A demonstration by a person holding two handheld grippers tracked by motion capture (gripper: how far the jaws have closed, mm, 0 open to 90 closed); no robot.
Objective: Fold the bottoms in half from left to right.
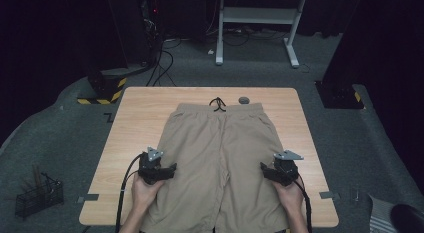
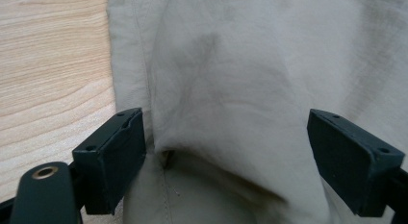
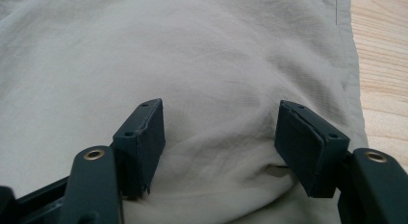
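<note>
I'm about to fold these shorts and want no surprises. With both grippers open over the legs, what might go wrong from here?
1. The left gripper and right gripper are open over loose, bunched cloth of the shorts; closing here may pinch only the top layer, so the legs would lift unevenly.
2. The drawstring lies loose at the waistband and may trail out of a fold.
3. A small grey object sits on the table by the waistband; shifting the shorts could knock it.

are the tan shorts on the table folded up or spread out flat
Spread out flat: the shorts show their waistband, drawstring and both legs side by side on the table.
</note>
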